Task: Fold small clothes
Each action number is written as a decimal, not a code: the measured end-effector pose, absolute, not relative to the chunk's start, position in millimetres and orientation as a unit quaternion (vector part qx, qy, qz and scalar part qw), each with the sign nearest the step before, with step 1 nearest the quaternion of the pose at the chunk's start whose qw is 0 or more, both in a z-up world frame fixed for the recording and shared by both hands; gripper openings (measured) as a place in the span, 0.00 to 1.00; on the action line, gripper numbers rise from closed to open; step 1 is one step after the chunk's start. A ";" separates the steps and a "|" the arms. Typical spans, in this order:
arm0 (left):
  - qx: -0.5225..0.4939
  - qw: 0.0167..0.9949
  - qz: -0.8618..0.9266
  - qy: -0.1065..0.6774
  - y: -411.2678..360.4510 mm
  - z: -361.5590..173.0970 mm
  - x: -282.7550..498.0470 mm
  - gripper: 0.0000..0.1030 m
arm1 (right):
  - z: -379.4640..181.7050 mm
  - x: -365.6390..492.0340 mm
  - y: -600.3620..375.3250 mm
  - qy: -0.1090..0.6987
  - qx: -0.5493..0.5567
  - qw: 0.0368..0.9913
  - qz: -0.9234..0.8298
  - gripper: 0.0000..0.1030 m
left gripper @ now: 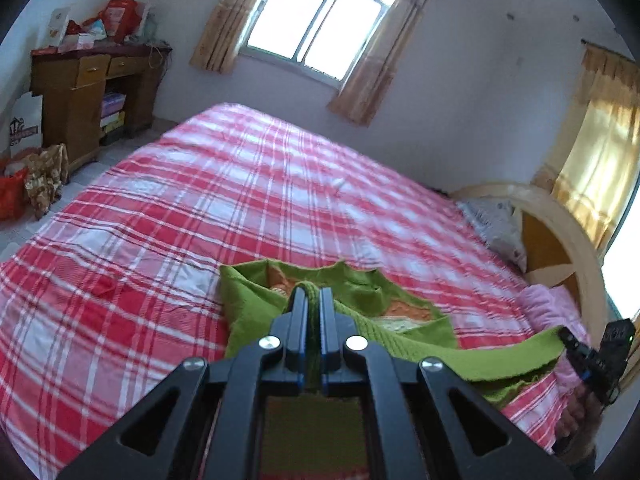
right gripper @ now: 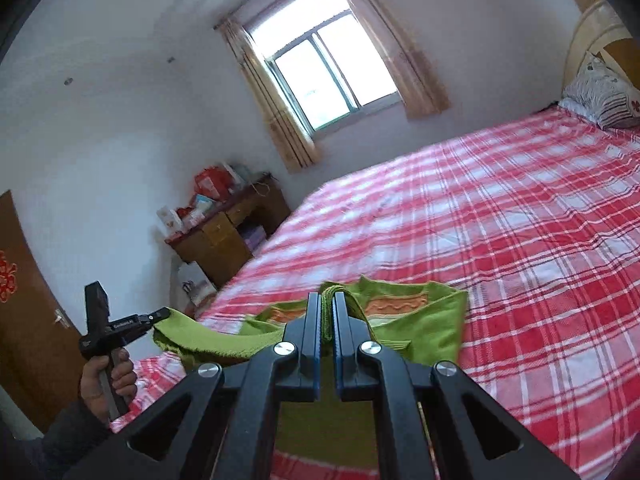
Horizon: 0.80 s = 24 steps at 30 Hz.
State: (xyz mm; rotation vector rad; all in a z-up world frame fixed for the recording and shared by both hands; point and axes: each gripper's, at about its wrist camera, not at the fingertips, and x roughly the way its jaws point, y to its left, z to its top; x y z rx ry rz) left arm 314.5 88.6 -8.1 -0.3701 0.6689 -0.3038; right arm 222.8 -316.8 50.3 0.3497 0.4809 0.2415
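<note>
left wrist view: the left gripper (left gripper: 313, 294) has its jaws pinched together on a ribbed edge of a small green garment (left gripper: 256, 312), which lies partly on the red-and-white checked bedspread (left gripper: 200, 200) and is partly lifted, a band of it stretching to the right gripper (left gripper: 566, 336) at the frame's right edge. right wrist view: the right gripper (right gripper: 328, 300) is likewise clamped on a green ribbed edge of the garment (right gripper: 432, 320), whose orange patterned panel faces up; the left gripper (right gripper: 162, 314), held in the person's left hand (right gripper: 106, 380), grips the far end of the same raised band. both ends are held above the near side of the bed, with the garment's body resting on the bedspread just ahead of the fingers. background: a curtained window (left gripper: 316, 28), a wooden desk (left gripper: 84, 88) with clutter on top, a patterned pillow (right gripper: 604, 96) against the headboard (left gripper: 560, 232), and a brown door (right gripper: 24, 312).
</note>
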 end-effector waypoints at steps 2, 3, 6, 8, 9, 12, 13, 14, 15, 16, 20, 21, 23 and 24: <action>-0.175 0.913 -0.140 0.340 85.4 -20.6 331.3 0.04 | 37.6 244.5 -322.7 0.254 0.174 0.945 0.110 0.04; -0.173 0.910 -0.137 0.350 83.7 -27.7 340.3 0.04 | 29.8 255.1 -324.9 0.265 0.174 0.942 0.107 0.04; -0.164 0.903 -0.120 0.379 78.9 -52.5 364.9 0.04 | 7.6 283.4 -334.5 0.289 0.180 0.936 0.094 0.04; -0.157 0.899 -0.107 0.395 75.2 -68.8 378.8 0.04 | -7.1 300.7 -339.8 0.303 0.185 0.931 0.085 0.04; -0.152 0.897 -0.104 0.402 72.7 -75.6 384.7 0.04 | -16.3 310.4 -342.3 0.313 0.188 0.927 0.082 0.04; -0.137 0.892 -0.086 0.422 65.6 -93.7 399.2 0.06 | -43.2 338.6 -349.0 0.346 0.187 0.917 0.068 0.04; -0.132 0.892 -0.077 0.426 64.2 -97.7 403.5 0.13 | -52.5 347.8 -351.4 0.359 0.189 0.911 0.070 0.04; -0.125 0.893 -0.067 0.426 64.0 -99.5 405.9 0.17 | -60.1 354.8 -353.4 0.371 0.187 0.907 0.067 0.04; -0.124 0.893 -0.058 0.428 65.7 -100.1 408.0 0.24 | -66.9 361.9 -356.0 0.381 0.179 0.906 0.047 0.05; -0.130 0.893 -0.051 0.428 69.8 -99.4 408.3 0.42 | -71.1 365.9 -360.0 0.382 0.177 0.907 0.032 0.09; -0.135 0.907 -0.038 0.396 90.1 -87.3 393.8 0.64 | -73.0 362.7 -374.7 0.359 0.178 0.916 0.008 0.60; -0.128 0.908 -0.038 0.398 92.6 -87.8 392.9 0.64 | -71.7 358.9 -376.3 0.348 0.176 0.921 0.009 0.60; -0.114 0.908 -0.046 0.401 93.8 -89.6 391.2 0.64 | -70.6 353.9 -376.9 0.346 0.166 0.924 0.014 0.60; -0.106 0.908 -0.050 0.403 92.0 -90.6 392.5 0.64 | -70.4 352.2 -375.5 0.347 0.158 0.924 0.014 0.60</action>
